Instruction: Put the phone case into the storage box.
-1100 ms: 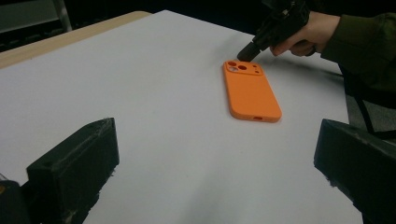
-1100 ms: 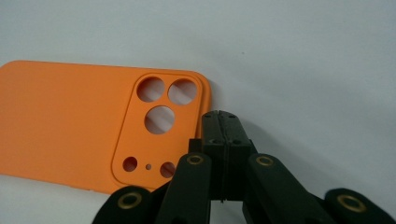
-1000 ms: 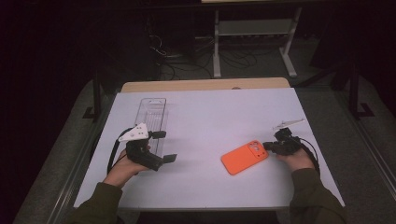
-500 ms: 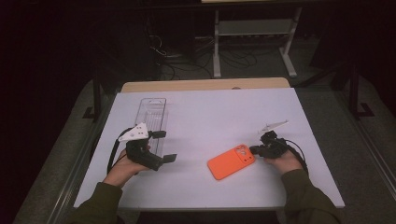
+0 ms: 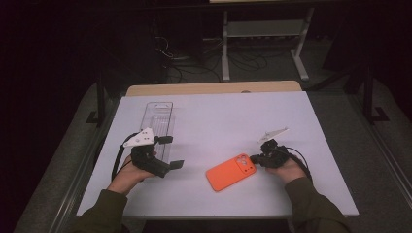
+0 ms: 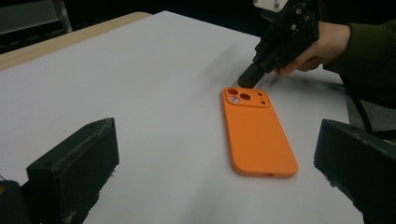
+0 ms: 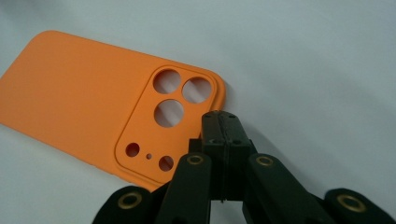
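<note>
Sliding toward the table's middle, the orange phone case (image 5: 231,172) now lies well left of where it lay a second ago, pushed along by the right gripper (image 5: 254,158), which has travelled with it. At the left, the left gripper (image 5: 171,151) rests in place beside a clear plastic tray (image 5: 160,112), its jaws standing wide apart with nothing between them and pointing across the white table (image 5: 218,116) at the case. In the centre, the case lies flat, back side up, its camera cut-outs at the end nearest the right gripper. At the right, that gripper's jaws are pressed fully together, gripping nothing; the closed tips sit against the case's camera-end corner, seemingly touching its edge rather than clamping it. The step in hand looks like nudging the case across the table into reach of the waiting left gripper. The next move likely calls for a further steady push along the same line, tips kept low against the edge so the case does not spin or slip aside, until the open jaws can take it.
</note>
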Demonstrator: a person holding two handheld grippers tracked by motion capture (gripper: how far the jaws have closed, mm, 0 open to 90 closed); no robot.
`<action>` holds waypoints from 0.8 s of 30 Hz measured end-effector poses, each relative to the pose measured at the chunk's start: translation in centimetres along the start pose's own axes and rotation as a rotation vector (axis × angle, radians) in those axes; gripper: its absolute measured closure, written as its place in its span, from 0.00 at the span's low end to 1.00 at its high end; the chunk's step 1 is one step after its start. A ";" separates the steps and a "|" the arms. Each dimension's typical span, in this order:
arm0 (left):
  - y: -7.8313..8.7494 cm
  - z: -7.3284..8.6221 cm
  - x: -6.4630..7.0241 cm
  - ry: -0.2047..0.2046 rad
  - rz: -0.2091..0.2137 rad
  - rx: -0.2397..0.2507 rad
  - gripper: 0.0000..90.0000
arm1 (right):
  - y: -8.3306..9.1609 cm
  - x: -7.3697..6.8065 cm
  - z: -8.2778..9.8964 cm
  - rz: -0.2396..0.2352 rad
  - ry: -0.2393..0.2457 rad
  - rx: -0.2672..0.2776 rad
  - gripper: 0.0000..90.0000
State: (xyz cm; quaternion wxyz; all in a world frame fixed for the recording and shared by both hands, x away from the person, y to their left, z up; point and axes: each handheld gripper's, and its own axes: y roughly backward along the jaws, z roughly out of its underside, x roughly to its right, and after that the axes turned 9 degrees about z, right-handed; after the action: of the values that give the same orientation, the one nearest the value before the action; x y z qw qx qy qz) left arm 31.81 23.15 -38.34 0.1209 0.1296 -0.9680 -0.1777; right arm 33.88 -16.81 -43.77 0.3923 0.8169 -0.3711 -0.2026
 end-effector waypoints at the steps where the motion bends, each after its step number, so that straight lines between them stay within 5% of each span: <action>1: 0.0 0.0 0.0 0.000 0.000 -0.001 0.00 | 0.0 0.0 0.0 -0.001 0.011 0.003 0.99; 24: -0.1 0.0 0.0 -0.002 0.002 0.000 0.00 | -0.3 -1.7 -0.7 -0.026 0.055 0.011 0.99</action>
State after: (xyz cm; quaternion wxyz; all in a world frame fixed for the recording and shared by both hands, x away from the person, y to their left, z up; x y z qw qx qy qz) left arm 31.79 23.03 -38.40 0.1203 0.1285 -0.9682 -0.1778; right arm 33.37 -15.05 -43.52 0.3951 0.8290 -0.3508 -0.1832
